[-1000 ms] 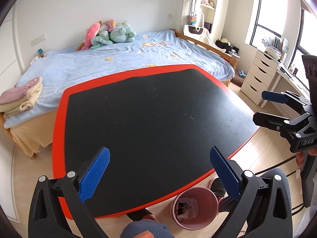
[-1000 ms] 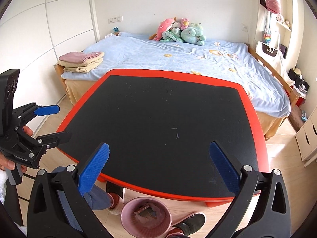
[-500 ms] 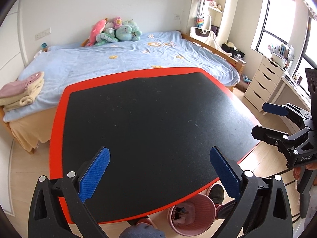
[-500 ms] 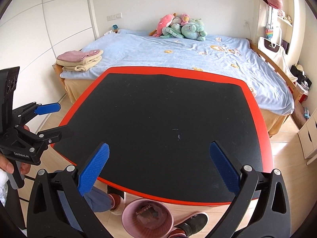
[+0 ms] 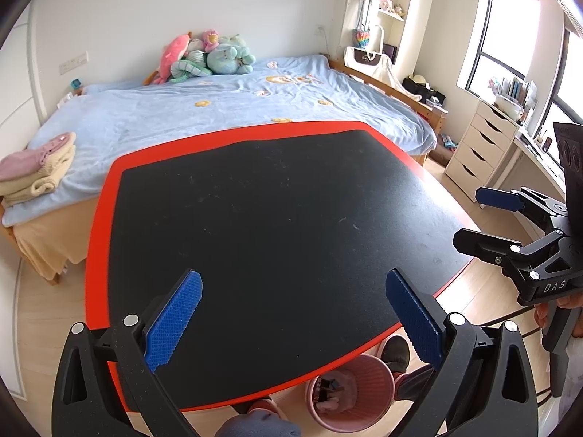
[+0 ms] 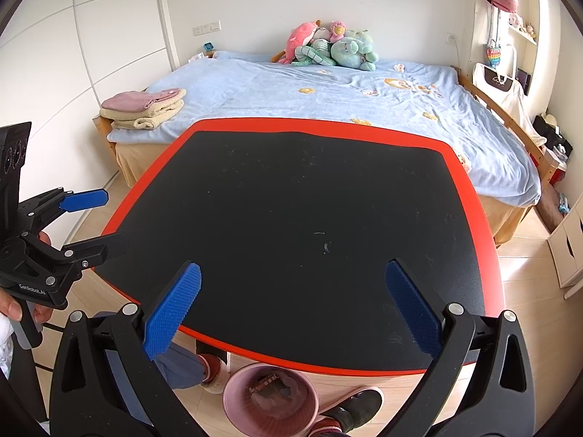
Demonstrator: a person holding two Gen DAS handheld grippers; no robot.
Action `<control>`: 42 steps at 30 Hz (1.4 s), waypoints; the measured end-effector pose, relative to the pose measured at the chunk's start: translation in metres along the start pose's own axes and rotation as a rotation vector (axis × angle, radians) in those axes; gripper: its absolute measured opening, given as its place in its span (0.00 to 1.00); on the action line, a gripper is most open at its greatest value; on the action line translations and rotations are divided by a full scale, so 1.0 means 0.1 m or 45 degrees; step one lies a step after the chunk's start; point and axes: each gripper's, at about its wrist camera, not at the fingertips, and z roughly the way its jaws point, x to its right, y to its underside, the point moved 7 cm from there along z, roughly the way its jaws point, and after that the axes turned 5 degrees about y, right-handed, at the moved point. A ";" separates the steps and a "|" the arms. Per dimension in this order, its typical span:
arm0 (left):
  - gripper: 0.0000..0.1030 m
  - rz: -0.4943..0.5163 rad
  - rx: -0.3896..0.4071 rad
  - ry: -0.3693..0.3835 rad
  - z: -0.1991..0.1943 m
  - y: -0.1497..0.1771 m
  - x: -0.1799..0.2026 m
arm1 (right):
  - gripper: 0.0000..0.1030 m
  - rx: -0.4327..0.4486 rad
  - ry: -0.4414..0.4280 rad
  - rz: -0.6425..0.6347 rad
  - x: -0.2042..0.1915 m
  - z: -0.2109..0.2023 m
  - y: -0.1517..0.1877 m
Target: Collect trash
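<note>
Left gripper jaws wide apart, empty, above the table near edge. Bin on the floor under that edge, trash inside. Right gripper also spread wide, empty, above the table.

A pink ribbed wastebasket stood upright on the floor just under the tabletop's near edge, holding scraps of trash.
</note>
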 end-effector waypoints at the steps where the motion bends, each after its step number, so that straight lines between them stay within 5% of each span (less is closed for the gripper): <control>1: 0.94 -0.001 0.000 0.000 0.00 0.00 0.00 | 0.97 0.000 0.000 0.000 0.00 0.00 0.00; 42: 0.94 -0.005 -0.020 -0.035 0.05 0.07 -0.10 | 0.97 -0.003 -0.001 -0.009 0.02 0.01 0.03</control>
